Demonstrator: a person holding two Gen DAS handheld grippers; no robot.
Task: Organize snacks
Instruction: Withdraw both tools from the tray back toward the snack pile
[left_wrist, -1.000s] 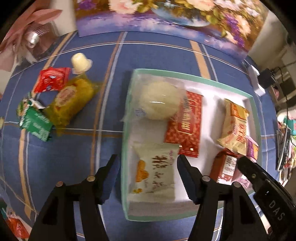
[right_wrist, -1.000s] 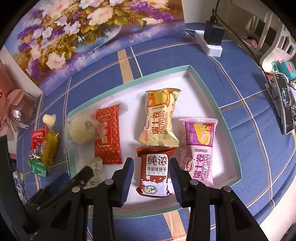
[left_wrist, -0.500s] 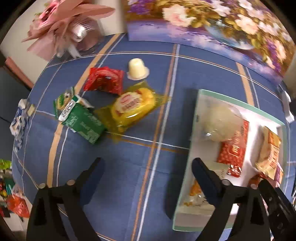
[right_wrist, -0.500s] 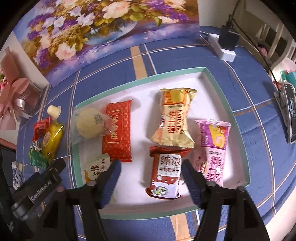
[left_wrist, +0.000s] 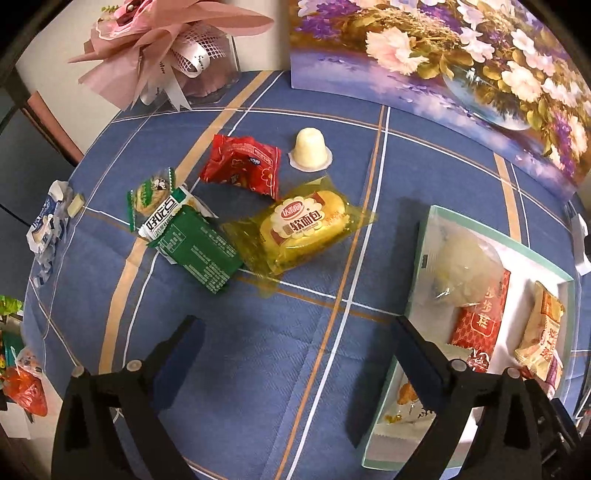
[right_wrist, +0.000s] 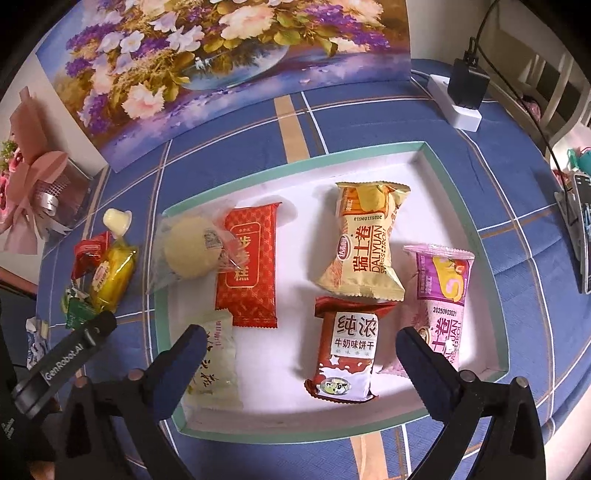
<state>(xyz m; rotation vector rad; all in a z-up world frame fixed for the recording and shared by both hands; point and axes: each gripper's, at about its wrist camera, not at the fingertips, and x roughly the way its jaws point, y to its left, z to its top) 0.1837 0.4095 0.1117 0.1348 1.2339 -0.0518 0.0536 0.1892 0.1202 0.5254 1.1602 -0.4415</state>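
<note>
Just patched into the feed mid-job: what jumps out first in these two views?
The white tray with a teal rim dominates the right wrist view, holding six wrapped snacks, among them a red packet and a yellow swiss roll. To its left on the blue plaid cloth, a yellow soft-bread pack, a green packet, a red packet and a jelly cup lie loose. Both grippers hover open and empty.

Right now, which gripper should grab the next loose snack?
Left. The left gripper hangs open over the cloth facing the yellow bread pack, outside the tray. The right gripper is open over the tray, away from that pile.
</note>
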